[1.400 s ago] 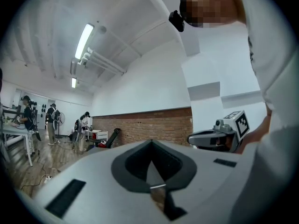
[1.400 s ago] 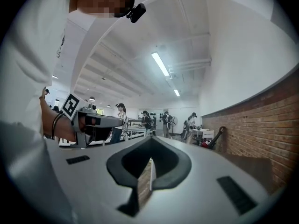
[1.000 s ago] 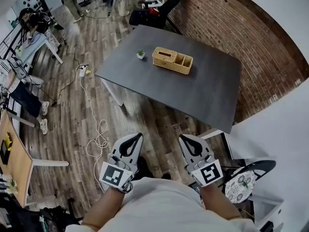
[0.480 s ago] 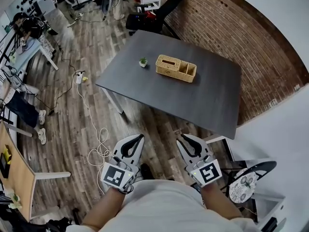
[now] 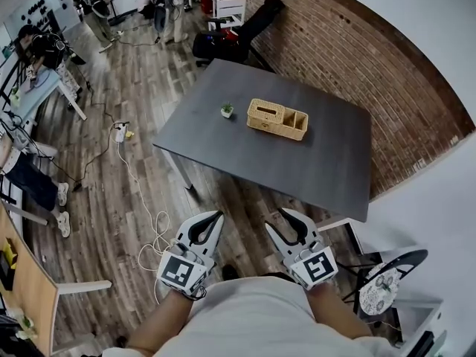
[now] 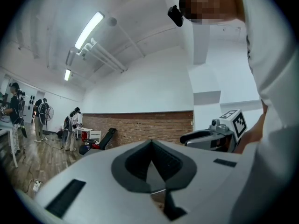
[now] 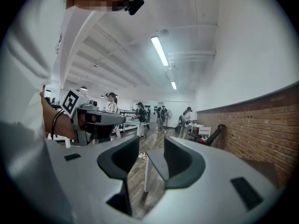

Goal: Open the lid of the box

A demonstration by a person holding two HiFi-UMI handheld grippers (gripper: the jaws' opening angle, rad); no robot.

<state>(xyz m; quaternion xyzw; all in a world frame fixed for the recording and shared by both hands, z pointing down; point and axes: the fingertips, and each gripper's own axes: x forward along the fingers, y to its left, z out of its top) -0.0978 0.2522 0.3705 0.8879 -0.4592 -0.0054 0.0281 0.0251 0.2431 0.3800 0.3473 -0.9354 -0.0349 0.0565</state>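
While wicker box (image 5: 277, 119) sits mid-table on grey table (image 5: 327, 162), slotted top on, nothing touches it. Tiny potted plant (image 5: 226, 111) just beside box, toward table's left edge. Both grippers well short of table's near edge, over wood floor (image 5: 111, 192). Left gripper (image 5: 212, 220): jaws pressed together, empty. Right gripper (image 5: 281, 218): jaws apart & opening, nothing btwn. Brick wall (image 5: 387, 73) behind table's right side. White cable (image 5: 152, 222) on floor, left of table.
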